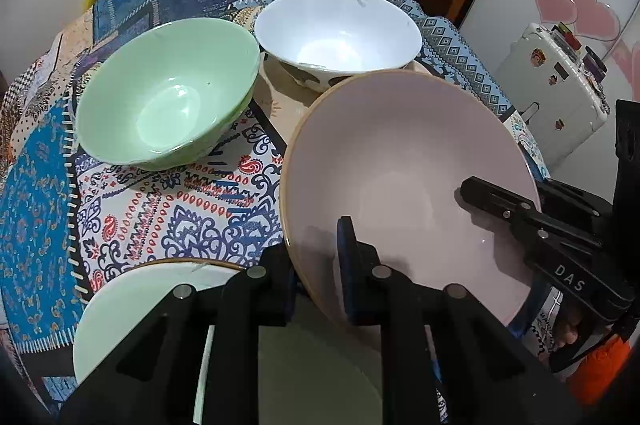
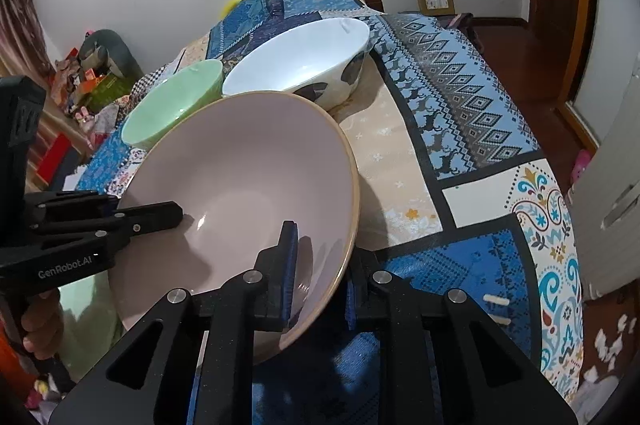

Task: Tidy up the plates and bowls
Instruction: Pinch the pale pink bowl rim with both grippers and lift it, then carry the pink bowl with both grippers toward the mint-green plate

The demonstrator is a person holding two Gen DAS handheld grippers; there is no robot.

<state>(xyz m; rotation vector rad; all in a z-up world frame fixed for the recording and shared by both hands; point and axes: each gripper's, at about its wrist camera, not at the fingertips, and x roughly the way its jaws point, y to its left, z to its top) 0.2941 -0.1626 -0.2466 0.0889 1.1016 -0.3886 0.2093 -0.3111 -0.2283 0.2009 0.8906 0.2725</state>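
A large pink bowl (image 1: 404, 185) with a tan rim is seen gripped from two sides above a worktop (image 2: 460, 113) covered in a patchwork cloth of blue, white and beige prints; the left gripper (image 1: 320, 281) is pressed together on the bowl's near rim in the left wrist view, one blue-padded finger inside the bowl and the other outside its wall; the right gripper (image 2: 320, 277) is pinched on the opposite rim in the same way, one pad inside and one outside; each gripper is also visible from the other's camera, reaching in over the rim. The pink bowl is held tilted, and whether its base rests on anything cannot be told. Behind it a green bowl (image 1: 168, 93) sits on the cloth, and beside that a white bowl (image 1: 340, 33) with dark patches on its outside stands on the beige patch; the two are just beside each other near their rims. A pale green plate (image 1: 132, 309) with a thin tan rim lies below the left gripper, at the near edge of the worktop, partly hidden by the gripper body.
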